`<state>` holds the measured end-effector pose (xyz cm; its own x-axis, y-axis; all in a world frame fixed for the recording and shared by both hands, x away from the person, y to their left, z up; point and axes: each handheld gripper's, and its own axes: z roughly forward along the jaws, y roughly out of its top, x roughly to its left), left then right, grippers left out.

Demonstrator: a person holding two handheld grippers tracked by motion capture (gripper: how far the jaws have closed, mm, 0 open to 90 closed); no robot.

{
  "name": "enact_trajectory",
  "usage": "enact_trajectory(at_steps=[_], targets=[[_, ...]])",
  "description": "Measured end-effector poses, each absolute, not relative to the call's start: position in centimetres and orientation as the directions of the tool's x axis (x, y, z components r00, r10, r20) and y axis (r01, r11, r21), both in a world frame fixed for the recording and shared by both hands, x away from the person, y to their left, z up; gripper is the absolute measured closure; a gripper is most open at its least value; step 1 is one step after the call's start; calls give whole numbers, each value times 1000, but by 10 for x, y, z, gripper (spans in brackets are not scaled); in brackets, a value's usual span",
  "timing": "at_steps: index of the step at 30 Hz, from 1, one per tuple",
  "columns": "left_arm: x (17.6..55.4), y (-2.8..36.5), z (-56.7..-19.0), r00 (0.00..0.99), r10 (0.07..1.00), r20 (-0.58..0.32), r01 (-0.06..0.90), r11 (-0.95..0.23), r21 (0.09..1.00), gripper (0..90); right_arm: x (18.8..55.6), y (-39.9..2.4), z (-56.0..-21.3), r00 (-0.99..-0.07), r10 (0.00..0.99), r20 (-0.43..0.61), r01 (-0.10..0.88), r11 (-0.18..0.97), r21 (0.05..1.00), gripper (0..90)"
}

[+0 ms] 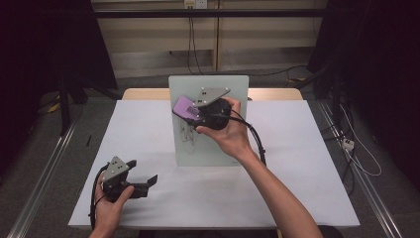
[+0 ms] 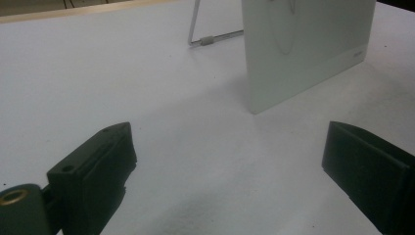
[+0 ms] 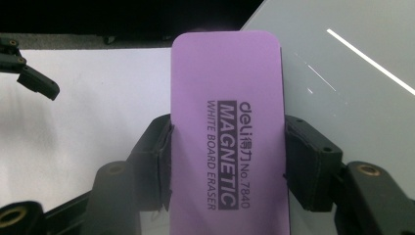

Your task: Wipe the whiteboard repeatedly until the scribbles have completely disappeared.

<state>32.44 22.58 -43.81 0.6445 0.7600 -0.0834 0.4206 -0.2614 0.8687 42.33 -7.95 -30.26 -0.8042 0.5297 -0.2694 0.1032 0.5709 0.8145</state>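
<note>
The desk has a white top and a wooden edge at the far side. It stands on a grey floor. Metal rails run along the floor at left and right. The far wall is pale, with a socket and black cables hanging down. Dark curtains close both sides. A white plug lies on the floor at right.

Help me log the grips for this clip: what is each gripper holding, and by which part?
The right gripper is shut on the purple whiteboard eraser, clamping its two long sides near the lower end. The left gripper is open and holds nothing.
</note>
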Motion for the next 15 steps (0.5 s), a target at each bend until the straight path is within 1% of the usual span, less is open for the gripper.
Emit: enact_trajectory(at_steps=[15], targets=[[324, 227, -438, 637, 767, -84, 421, -254, 871, 54, 415, -64, -333, -832, 486, -266, 120, 626, 771, 413]])
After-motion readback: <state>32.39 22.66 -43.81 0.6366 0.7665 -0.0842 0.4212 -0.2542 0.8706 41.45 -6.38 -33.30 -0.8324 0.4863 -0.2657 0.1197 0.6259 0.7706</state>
